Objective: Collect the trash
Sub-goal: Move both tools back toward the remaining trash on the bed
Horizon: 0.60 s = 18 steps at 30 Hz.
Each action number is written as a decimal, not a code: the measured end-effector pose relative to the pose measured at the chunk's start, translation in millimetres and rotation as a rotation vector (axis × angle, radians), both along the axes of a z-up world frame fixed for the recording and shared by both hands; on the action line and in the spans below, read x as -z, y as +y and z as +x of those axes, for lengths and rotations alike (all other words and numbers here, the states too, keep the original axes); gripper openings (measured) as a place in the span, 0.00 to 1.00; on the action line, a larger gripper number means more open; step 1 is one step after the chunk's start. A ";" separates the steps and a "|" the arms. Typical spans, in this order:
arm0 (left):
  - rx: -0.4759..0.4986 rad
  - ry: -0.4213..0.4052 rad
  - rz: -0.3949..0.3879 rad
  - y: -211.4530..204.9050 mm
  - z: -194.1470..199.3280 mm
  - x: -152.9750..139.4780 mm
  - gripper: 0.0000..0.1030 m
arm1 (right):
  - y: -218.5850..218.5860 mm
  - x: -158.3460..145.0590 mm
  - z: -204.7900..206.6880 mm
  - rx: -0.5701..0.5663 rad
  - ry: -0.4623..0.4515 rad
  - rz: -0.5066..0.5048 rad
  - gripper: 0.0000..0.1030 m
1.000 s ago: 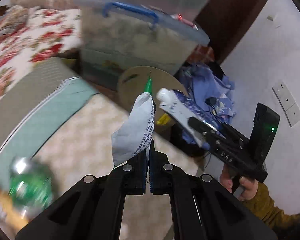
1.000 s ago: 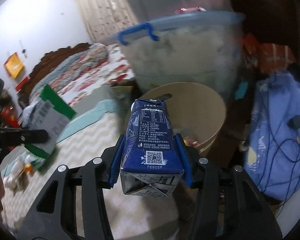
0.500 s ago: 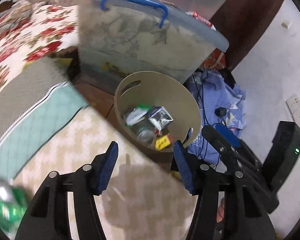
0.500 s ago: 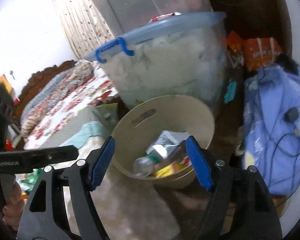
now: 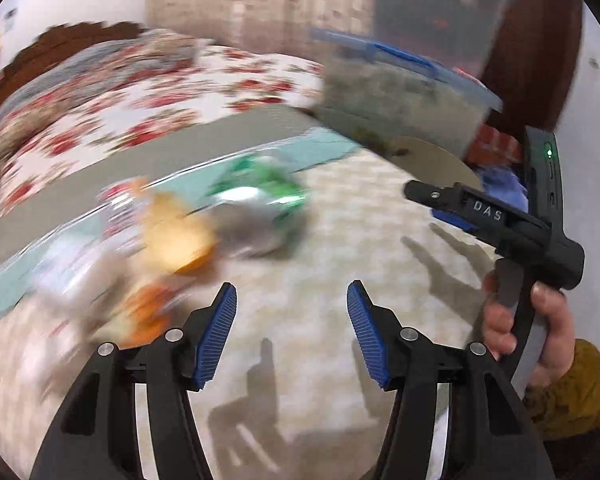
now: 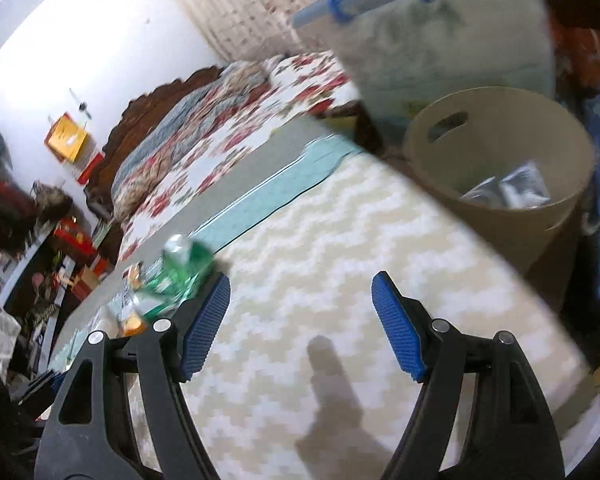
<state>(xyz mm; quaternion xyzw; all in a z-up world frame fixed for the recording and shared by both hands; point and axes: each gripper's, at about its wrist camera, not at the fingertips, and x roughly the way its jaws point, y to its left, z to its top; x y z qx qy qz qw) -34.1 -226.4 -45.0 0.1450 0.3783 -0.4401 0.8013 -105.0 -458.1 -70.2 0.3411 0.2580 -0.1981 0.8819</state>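
Holding both tools over the cream zigzag rug (image 6: 340,248), I have my left gripper (image 5: 292,332) with its blue pads parted and nothing between them, and my right gripper (image 6: 300,324) likewise spread wide and empty. Ahead and to the left of my left gripper lies a blurred heap of trash (image 5: 148,256) on the rug: a crushed green and silver can (image 5: 256,208) sits at its far end, with orange and yellow wrappers nearer to me, all too smeared for any print to be read. From the right wrist view the same green can (image 6: 184,268) lies just beyond the tip of the left finger, well apart from the tan bin (image 6: 500,184), which stands off the far right corner of the rug with crumpled silver packaging inside. Behind the bin stands a clear storage box (image 6: 440,40) with a blue handle, and a bed with a red flowered quilt (image 6: 228,136) runs along the far edge of the rug. In the left wrist view my right hand (image 5: 528,332) grips the handle of the other tool, whose black body carries the letters "DAS" (image 5: 487,211).
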 end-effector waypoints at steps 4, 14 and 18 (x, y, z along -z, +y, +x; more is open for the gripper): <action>-0.151 -0.035 -0.019 65.1 21.3 3.3 0.53 | 31.3 0.6 23.1 -0.029 0.028 -0.013 0.72; -0.274 -0.083 -0.008 111.6 46.2 19.6 0.54 | 72.3 -4.6 28.6 -0.019 0.055 -0.095 0.87; -0.264 -0.120 -0.017 110.8 40.0 19.4 0.56 | 62.0 -3.7 15.0 0.047 0.007 -0.068 0.92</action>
